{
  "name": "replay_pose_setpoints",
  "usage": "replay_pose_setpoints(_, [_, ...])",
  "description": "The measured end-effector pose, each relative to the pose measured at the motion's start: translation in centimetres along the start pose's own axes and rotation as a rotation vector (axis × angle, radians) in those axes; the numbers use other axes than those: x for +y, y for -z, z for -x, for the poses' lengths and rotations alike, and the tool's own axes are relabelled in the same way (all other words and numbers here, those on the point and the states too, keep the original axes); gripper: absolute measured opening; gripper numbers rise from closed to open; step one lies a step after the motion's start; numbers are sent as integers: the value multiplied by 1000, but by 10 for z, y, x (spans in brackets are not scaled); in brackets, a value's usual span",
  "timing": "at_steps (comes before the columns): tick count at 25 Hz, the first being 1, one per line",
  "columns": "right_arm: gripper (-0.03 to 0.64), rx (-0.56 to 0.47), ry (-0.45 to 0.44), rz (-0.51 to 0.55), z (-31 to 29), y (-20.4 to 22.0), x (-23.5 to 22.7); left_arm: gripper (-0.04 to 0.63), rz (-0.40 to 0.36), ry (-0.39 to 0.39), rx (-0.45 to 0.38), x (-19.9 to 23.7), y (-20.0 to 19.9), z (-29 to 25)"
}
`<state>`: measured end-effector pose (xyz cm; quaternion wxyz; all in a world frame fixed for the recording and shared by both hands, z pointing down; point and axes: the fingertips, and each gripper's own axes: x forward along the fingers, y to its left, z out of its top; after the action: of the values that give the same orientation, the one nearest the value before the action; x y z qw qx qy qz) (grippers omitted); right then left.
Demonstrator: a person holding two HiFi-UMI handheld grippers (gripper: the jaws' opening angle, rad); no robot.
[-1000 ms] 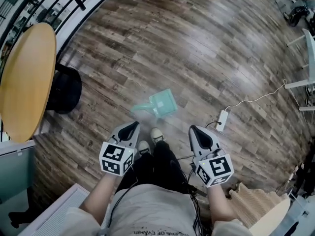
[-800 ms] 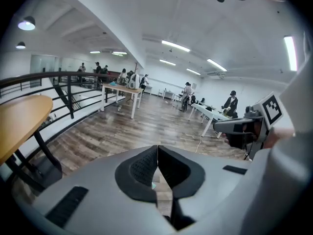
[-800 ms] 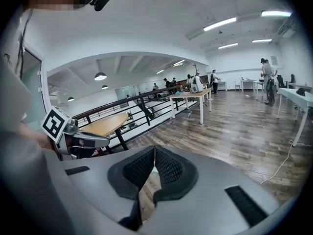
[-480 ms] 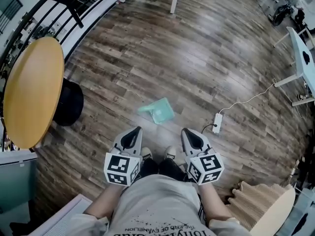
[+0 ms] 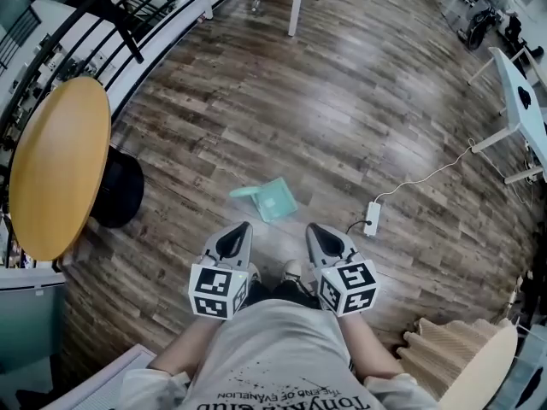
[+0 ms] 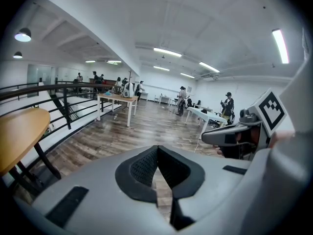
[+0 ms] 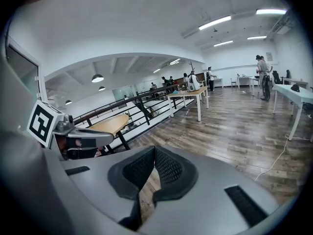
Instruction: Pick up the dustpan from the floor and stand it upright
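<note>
Nearest to us are the two grippers, held low in front of the torso, grey moulded shells with black-and-white marker cubes (image 5: 216,290) on the back. On the left gripper (image 5: 242,227) the fingers (image 6: 143,166) have black ribbed pads, tips pressed together, nothing between them. The right gripper (image 5: 313,228) is the same, fingers (image 7: 138,169) closed tip to tip and empty. A light shoe (image 5: 293,268) pokes out between them. Just ahead of the fingertips, touching neither, the dustpan (image 5: 272,200) lies flat on the floor (image 5: 359,101). It is thin mint-green plastic, a squarish pan with a short handle pointing to the left of the head view. The floor is dark wood-grain planks, glossy in patches. Right of the dustpan we see a white power strip (image 5: 371,218) with a thin white cable (image 5: 427,176) trailing away. On the left is a round table (image 5: 55,165), smooth yellow-orange top over a black round base (image 5: 120,188). Farther off are a black metal railing (image 5: 128,11) and white table legs (image 5: 295,7).
</note>
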<state>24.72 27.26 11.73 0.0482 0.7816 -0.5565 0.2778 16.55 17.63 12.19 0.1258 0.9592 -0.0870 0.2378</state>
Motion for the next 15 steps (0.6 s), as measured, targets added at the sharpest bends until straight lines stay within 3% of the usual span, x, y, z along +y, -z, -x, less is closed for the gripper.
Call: replay_pose_setpoints(15, [26,-10,17,-9,28,-2,-32,23,-4,-3,-1,-32,-2,3])
